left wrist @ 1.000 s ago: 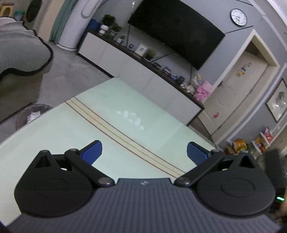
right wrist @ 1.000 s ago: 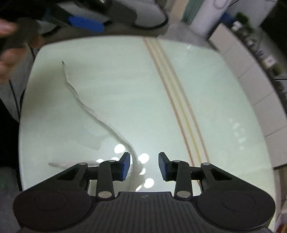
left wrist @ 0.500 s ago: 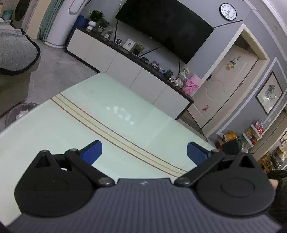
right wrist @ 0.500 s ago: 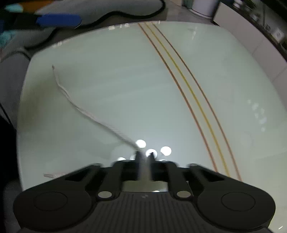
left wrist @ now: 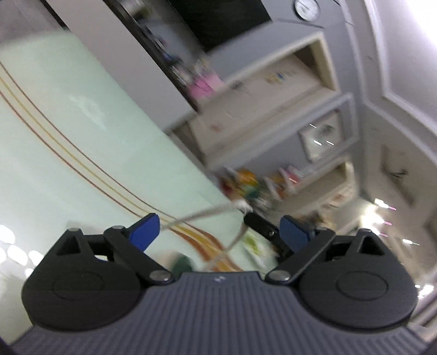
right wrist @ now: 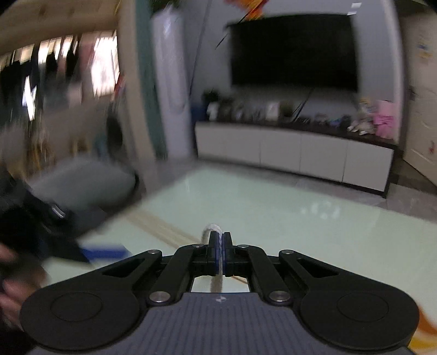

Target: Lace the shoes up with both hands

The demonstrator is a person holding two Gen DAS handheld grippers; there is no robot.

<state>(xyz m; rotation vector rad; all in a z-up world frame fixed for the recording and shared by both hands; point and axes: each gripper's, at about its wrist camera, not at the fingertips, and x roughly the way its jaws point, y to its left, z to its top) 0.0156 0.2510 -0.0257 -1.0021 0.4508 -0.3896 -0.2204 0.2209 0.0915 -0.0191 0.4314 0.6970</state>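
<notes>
Living room, both views motion-blurred: TV (right wrist: 293,52) on the far wall, low white cabinet (right wrist: 297,155) under it, clock (left wrist: 307,8) high up. Pale green glass counter (right wrist: 273,218) with a brown-yellow stripe (left wrist: 54,142) running across it.

Your right tool (right wrist: 219,240) is clenched on the lace (right wrist: 211,228). A short stub sticks out past the tips; the rest runs back between the fingers toward the camera, so the long axis lies roughly along the tool.

Your left tool (left wrist: 218,230) is released, jaws wide apart, holding nothing. In its view the lace (left wrist: 202,213) crosses the gap as a blurred pale line, rising from low centre up and right toward the counter's right edge. It sits between the fingers but touches neither, as far as the blur lets me tell. The dark link just beside the right finger looks like the other tool, so the two are close.

No shoe identifiable in either view. Some colourful blurred shape under the left tool near the counter's near edge; can't tell what it is.

My read: the right side has the working end, and the left is the nearer free tool for taking the slack. The coming move turns on the lace's diagonal: square the left fingers across that line before closing, or they'll slide along it. Still early in the task, nothing threaded that I can see.
</notes>
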